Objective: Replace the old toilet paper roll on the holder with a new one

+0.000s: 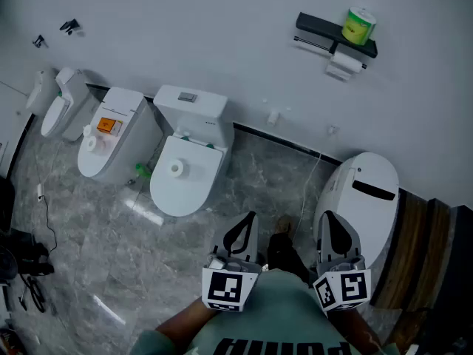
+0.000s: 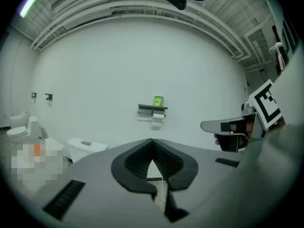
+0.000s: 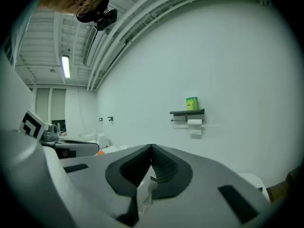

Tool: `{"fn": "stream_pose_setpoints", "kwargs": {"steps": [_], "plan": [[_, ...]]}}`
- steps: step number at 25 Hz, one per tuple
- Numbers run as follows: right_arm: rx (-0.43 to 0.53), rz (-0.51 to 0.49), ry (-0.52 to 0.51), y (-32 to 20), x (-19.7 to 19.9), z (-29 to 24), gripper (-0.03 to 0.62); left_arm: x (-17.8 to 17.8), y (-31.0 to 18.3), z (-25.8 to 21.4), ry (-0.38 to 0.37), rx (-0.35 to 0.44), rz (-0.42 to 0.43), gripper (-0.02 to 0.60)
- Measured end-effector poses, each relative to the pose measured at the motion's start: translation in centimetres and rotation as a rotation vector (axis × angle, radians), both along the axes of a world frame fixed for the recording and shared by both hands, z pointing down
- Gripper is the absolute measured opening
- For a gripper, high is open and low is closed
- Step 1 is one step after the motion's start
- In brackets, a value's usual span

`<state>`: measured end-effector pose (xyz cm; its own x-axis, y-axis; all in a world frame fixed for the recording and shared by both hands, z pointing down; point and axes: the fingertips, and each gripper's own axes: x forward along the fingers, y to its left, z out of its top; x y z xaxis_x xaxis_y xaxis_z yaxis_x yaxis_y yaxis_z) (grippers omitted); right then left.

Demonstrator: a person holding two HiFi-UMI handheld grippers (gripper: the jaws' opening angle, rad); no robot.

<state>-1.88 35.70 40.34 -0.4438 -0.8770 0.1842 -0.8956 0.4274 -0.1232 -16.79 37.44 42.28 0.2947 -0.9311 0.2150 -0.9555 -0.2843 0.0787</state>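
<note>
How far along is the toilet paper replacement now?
Nothing looks done: the old roll hangs on the holder, the green new roll stands on its shelf. In hand: nothing; left gripper and right gripper are shut, empty, far from the wall. Left: remove the old roll, mount the new.

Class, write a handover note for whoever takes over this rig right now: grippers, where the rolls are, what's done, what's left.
Left gripper: shut, empty.
Right gripper: shut, empty.
Old roll: on the wall holder, well ahead of both grippers.
New roll, green wrap: standing on the shelf above it.
Done: nothing yet.
Left: take off old roll, fit new one.
</note>
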Motion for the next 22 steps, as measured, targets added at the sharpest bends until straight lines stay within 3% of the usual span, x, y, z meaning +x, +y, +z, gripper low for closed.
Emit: {"fn": "stream_pose_setpoints", "kwargs": {"steps": [22], "plan": [[0.004, 0.035, -0.106, -19.3, 9.4, 0.6, 0.006, 9.3, -19.6, -1.3, -0.098, -0.018, 0.044, 0.006]]}}
